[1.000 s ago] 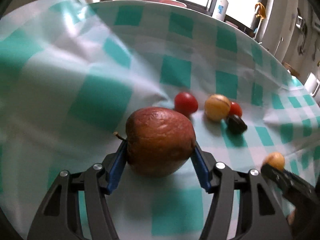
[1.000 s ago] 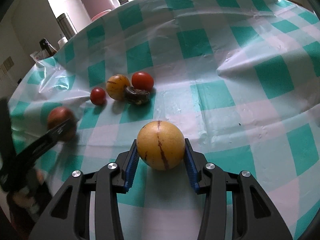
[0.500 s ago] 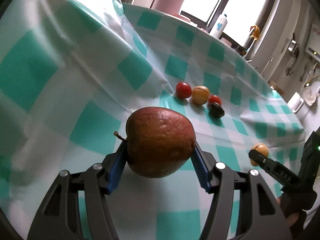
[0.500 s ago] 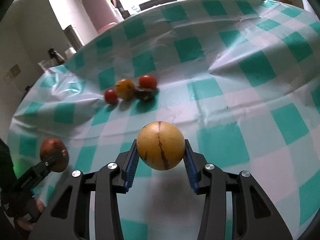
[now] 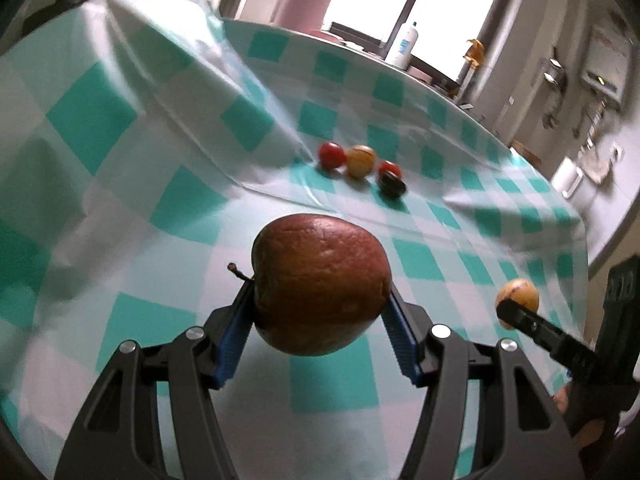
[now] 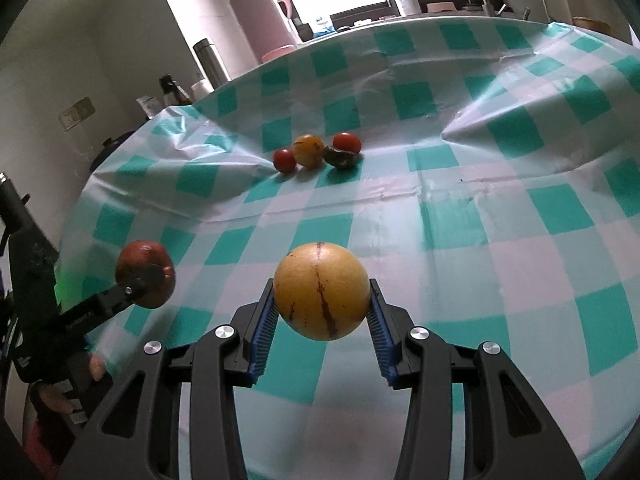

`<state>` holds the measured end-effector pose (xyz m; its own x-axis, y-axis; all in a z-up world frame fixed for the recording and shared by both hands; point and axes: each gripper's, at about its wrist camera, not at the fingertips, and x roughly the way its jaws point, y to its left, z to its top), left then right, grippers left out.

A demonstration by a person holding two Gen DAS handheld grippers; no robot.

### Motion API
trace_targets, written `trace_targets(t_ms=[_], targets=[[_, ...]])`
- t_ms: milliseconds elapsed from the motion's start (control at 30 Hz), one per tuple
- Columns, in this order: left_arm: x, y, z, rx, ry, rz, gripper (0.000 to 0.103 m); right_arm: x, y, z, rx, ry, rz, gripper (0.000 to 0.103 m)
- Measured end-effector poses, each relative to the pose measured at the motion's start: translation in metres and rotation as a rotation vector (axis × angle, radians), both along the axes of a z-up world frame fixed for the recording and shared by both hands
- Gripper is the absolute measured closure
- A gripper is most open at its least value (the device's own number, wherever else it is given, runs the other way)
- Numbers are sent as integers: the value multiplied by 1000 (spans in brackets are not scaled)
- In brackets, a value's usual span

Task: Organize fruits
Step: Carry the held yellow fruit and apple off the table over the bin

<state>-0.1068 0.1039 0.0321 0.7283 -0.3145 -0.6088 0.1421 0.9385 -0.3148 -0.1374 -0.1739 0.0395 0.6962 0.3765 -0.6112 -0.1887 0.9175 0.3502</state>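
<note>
Fruits are half sorted, I judge: the left gripper pinches a wrinkled apple and the right gripper a yellow striped fruit, both lifted above the checked tablecloth. Four small fruits wait farther on the tablecloth.

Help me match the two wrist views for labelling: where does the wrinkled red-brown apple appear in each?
Left wrist view: the apple fills the lower centre, clamped in the left claw.
Right wrist view: the same apple sits small at the left edge, gripped from the side.
Shared landmark: the cluster of four small fruits on the checked tablecloth, beyond the apple in both.
</note>
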Motion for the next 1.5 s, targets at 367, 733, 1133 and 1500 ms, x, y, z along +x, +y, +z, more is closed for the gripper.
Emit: trace_targets(t_ms=[367, 733, 1133, 1500], targets=[[-55, -76, 8, 131, -80, -210, 41, -60, -31, 4, -21, -73, -14, 60], [-93, -147, 15, 226, -159, -395, 41, -126, -92, -1, -40, -132, -108, 60], [-135, -242, 11, 320, -211, -653, 41, -206, -163, -16, -95, -176, -225, 60], [-176, -360, -20, 416, -157, -982, 41, -253, -266, -63, -93, 43, -483, 60]])
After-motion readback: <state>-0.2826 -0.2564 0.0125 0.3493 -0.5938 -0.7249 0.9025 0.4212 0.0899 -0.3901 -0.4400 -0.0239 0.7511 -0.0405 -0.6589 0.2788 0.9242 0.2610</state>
